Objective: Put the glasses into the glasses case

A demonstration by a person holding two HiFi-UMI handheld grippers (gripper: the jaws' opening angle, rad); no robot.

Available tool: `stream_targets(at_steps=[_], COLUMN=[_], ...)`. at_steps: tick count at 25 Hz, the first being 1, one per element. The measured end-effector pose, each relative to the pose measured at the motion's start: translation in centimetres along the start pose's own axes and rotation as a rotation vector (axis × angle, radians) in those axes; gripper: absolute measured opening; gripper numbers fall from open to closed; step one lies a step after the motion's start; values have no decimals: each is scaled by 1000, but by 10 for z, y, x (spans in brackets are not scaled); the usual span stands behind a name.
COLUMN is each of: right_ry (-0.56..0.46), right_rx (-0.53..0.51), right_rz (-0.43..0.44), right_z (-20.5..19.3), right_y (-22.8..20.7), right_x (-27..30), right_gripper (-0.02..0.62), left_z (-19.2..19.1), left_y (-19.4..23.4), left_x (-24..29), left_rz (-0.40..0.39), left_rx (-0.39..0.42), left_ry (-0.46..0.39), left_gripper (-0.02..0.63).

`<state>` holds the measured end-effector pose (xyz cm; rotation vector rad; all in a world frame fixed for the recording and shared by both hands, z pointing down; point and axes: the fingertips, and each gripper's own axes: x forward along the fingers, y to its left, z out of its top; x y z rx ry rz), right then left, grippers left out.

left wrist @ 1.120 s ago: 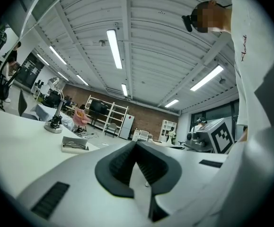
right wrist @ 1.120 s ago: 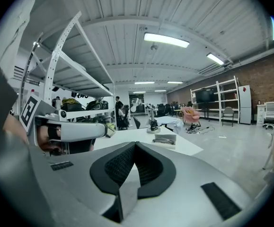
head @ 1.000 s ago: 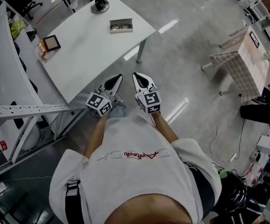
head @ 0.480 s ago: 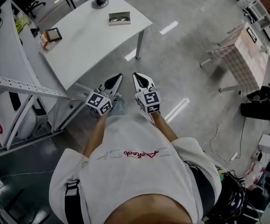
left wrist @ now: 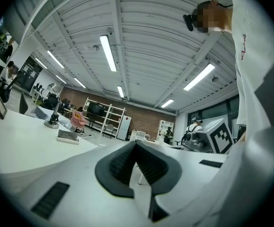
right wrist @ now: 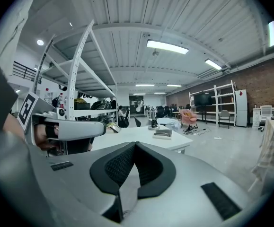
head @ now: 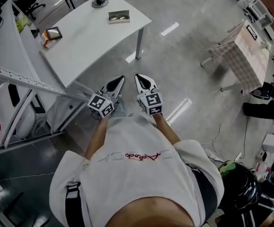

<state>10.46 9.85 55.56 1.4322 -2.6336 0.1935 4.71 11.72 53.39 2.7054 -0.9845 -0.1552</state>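
Note:
The glasses case [head: 119, 16] lies near the far edge of the white table [head: 89, 41], grey and small. Dark glasses seem to lie in or against it; at this distance I cannot tell which. My left gripper [head: 120, 78] and right gripper [head: 138, 76] hover side by side over the floor, close to my chest and well short of the table. Both are shut with nothing between the jaws. The left gripper view shows its shut tips [left wrist: 136, 143] and the case [left wrist: 68, 136] far off. The right gripper view shows its tips [right wrist: 136, 144] and the case [right wrist: 163, 133].
A black lamp base [head: 99, 1] and a small framed object [head: 53, 33] also stand on the table. A white metal shelf frame [head: 23, 77] runs along my left. A table with a checked cloth [head: 248, 48] stands at the right, and a black helmet [head: 238, 190] lies on the floor.
The table and case have drifted up and left in the head view, and the shelf frame has shifted. Both grippers keep the same place before my chest, still shut.

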Motion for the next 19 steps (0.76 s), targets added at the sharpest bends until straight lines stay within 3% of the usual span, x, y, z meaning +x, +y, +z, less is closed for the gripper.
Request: stream_targets(at_steps=[19], right_ry=[-7], right_rx=[-6], right_rz=[-7], right_z=[-3], right_y=[11], right_x=[-15], right_gripper=[6], left_z=[-9], left_y=[-16], left_x=[-11], left_rz=[-20], left_rx=[-1], left_ry=[6], left_gripper=[-5])
